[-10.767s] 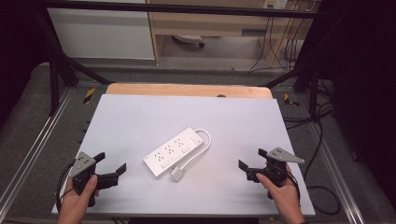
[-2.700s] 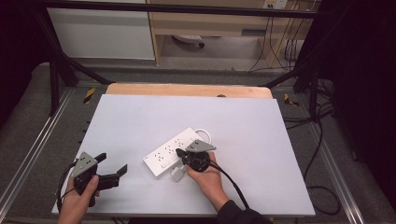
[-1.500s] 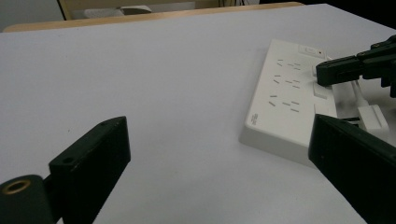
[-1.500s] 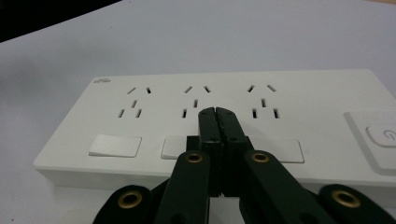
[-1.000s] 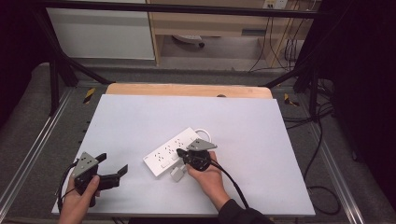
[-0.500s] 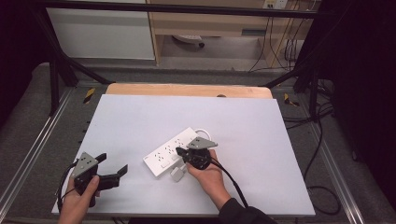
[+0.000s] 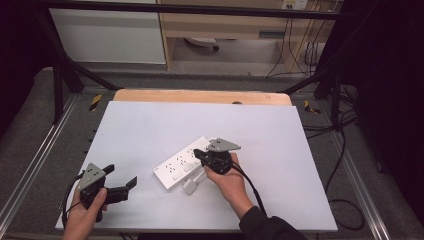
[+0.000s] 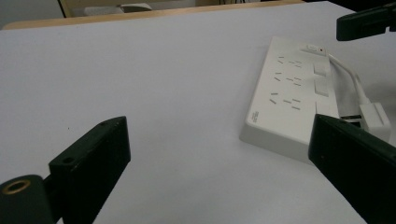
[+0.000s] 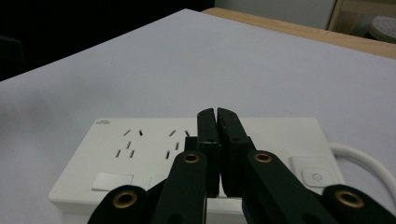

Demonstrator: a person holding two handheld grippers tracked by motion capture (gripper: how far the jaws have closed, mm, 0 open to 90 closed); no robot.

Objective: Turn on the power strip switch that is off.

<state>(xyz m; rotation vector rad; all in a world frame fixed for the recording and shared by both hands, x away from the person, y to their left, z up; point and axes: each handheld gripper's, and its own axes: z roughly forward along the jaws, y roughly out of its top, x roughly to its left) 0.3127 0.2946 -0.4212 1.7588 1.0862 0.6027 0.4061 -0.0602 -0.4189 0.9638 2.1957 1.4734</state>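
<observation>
The power strip [image 7: 187,161] lies flat near the middle of the white bench [image 7: 150,125], set at a slant, with its short white cord looping round the far end and its plug [image 7: 190,186] resting on the bench just beside the near long edge. The right hand-held gripper [image 7: 198,155] hangs over the strip's switch end with its jaws pressed together and nothing between them; in the right gripper view its tips [image 9: 217,116] sit just above the row of buttons, close to the round power button [image 9: 315,177]. My reading is that the work here is pressing a switch on the strip with the closed tips. Whether a press has already landed I cannot tell, since no button looks plainly different from its neighbours and no light is clearly lit.

The left hand-held gripper [image 7: 122,187] rests near the bench's front left corner, jaws wide apart and empty, well apart from the strip, pointing toward it. The sockets [image 8: 285,84] are all empty: nothing is plugged in. There are no containers on the bench.
</observation>
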